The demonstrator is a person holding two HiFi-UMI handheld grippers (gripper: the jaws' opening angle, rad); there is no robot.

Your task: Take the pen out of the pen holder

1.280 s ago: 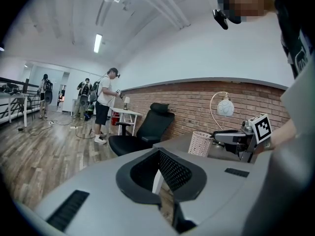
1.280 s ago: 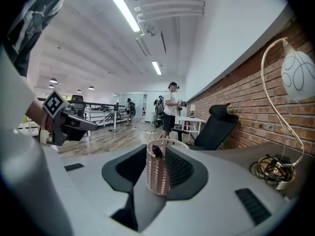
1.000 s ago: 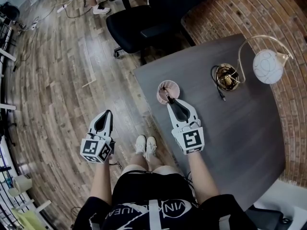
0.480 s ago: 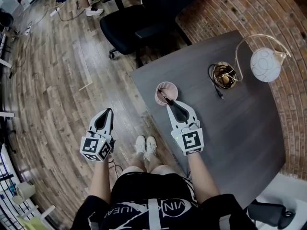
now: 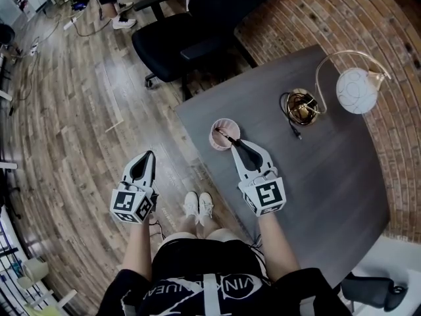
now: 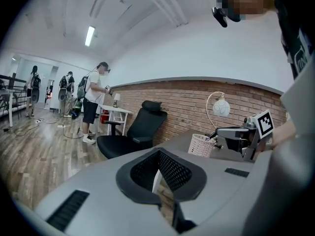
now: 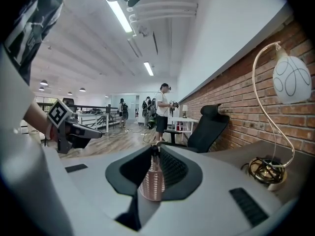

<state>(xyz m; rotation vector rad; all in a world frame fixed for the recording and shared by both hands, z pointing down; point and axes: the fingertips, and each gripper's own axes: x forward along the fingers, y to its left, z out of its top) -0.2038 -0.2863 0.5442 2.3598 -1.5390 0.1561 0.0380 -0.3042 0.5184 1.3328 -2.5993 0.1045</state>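
A pink mesh pen holder stands near the left edge of the dark grey table. A black pen leans out of it toward me. My right gripper sits at the holder's near rim with its tips shut on the pen's upper end. In the right gripper view the pen is pinched at the right gripper's tips, above the holder. My left gripper hangs over the wooden floor, left of the table, shut and holding nothing. From the left gripper the holder shows far right.
A black office chair stands beyond the table's far corner. On the table's far side are a white globe lamp and its brass base with a coiled cable. A brick wall runs along the right. People stand far back.
The right gripper's tips have drawn in on the pen at the holder's rim. The left gripper has hardly shifted over the floor. The whole head view has slid a little.
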